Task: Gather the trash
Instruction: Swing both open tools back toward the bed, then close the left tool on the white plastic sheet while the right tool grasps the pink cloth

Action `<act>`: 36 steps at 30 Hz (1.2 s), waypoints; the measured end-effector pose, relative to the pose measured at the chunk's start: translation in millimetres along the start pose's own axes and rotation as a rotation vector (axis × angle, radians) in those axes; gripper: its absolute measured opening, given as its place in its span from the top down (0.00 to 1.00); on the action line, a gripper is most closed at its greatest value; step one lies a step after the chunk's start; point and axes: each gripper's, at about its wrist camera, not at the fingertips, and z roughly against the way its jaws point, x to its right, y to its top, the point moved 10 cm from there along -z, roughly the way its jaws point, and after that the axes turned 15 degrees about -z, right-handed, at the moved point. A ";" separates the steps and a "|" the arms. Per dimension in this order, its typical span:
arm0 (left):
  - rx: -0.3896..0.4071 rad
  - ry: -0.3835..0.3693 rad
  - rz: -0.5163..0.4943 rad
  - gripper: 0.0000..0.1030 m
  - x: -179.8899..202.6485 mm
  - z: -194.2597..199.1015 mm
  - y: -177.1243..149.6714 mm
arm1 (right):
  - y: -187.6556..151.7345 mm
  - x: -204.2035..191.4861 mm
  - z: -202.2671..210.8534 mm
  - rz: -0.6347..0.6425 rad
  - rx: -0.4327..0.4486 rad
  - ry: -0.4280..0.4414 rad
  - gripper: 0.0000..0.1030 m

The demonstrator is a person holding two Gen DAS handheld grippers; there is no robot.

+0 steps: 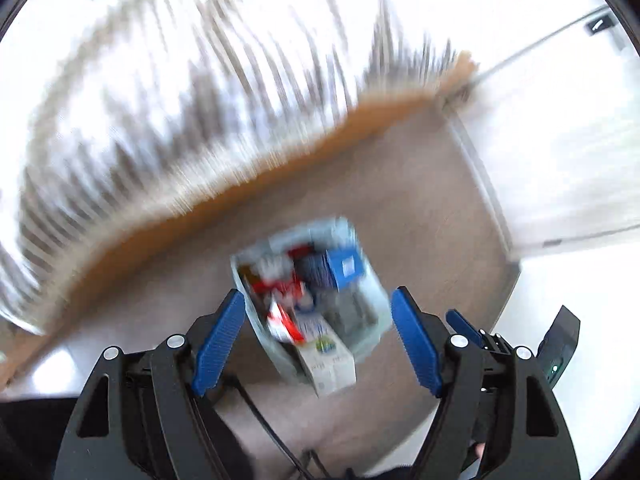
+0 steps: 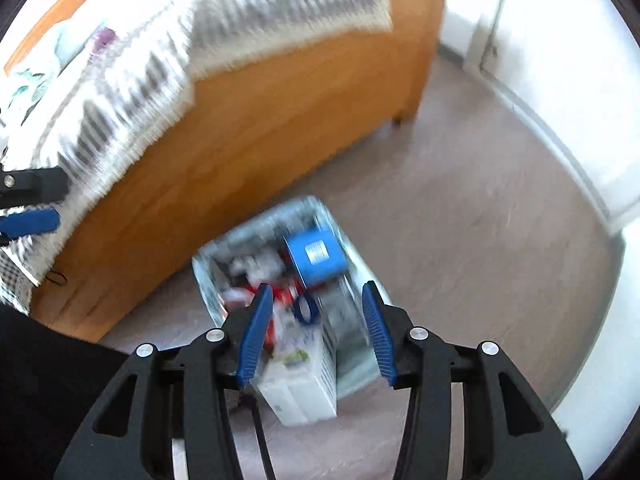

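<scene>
A pale translucent bin [image 1: 372,300] stands on the grey floor beside a wooden bed, filled with trash: a blue box [image 1: 344,266], red-and-white wrappers [image 1: 282,294] and a white carton [image 1: 328,356] that sticks out of its near side. My left gripper [image 1: 318,338] hangs open and empty above the bin. In the right wrist view the same bin [image 2: 352,268] holds the blue box [image 2: 316,254] and the white carton [image 2: 298,384]. My right gripper [image 2: 316,334] is open and empty above it. Both views are motion-blurred.
A wooden bed frame [image 2: 248,128] with a grey-and-white striped blanket [image 2: 256,20] fills the left and back. A white wall and skirting [image 2: 560,140] run along the right. The other gripper's blue finger [image 2: 30,222] shows at the left edge.
</scene>
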 end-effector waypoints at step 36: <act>0.386 0.364 0.072 0.98 -384.1 141.9 146.1 | 147.7 -314.3 -8.5 0.295 0.206 0.159 0.55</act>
